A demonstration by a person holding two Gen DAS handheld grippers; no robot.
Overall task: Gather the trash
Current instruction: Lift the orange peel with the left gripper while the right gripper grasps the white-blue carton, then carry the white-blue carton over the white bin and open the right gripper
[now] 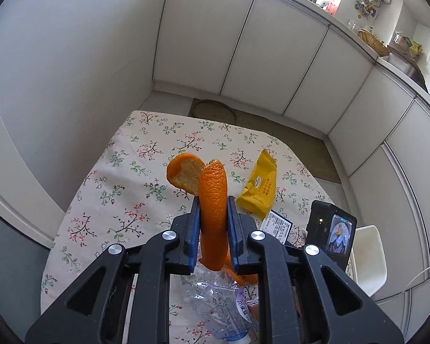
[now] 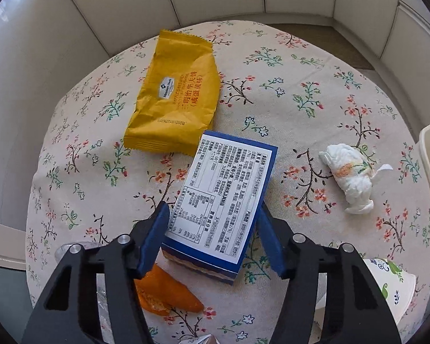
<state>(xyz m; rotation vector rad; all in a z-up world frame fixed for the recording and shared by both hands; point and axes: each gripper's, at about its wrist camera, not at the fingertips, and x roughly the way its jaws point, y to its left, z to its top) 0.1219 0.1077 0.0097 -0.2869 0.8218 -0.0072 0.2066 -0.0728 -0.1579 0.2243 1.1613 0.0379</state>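
Pinching orange peel (image 1: 213,215) tight in left gripper (image 1: 213,223), above table (image 1: 106,200). Right gripper (image 2: 212,240) half-wide, straddling blue box (image 2: 220,200) lying on cloth, contact unclear. Looks light, stiff cardboard; grab long edges, gently, might crush.

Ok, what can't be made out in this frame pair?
- Trash bin: in neither view.
- Crushed bottle: partly behind left gripper, cut by the bottom edge.
- Blue box: whether right gripper pads touch it is unclear.
- Paper cup: partly behind the gripper arm.
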